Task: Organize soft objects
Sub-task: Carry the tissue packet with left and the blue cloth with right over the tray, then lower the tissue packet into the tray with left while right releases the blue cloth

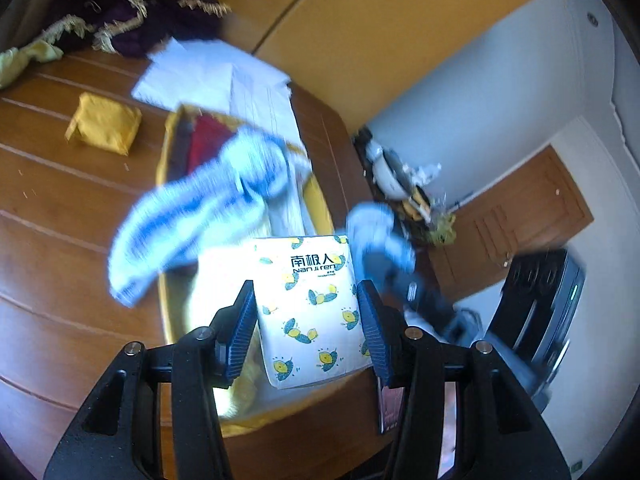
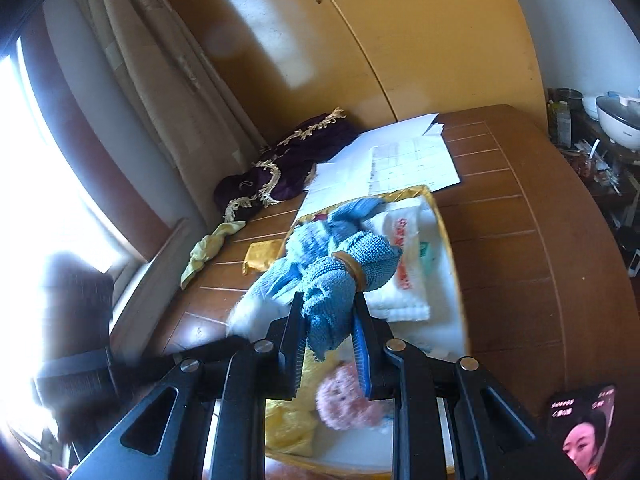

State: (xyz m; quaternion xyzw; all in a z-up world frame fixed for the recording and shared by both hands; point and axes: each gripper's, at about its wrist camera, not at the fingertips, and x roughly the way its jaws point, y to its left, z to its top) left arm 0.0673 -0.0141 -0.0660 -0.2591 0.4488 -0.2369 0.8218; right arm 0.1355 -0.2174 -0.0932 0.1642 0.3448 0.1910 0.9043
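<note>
- The left tool (image 1: 307, 312) gripped a white tissue pack printed with yellow lemons (image 1: 310, 312), held above the near end of the yellow-lined open box (image 1: 168, 184) on the brown wooden surface (image 1: 60, 240).
- The right tool (image 2: 328, 332) was clamped on a blue knitted cloth bundle (image 2: 332, 276) over that box.
- A folded yellow cloth (image 1: 105, 123) lay on the surface beside the box.
</note>
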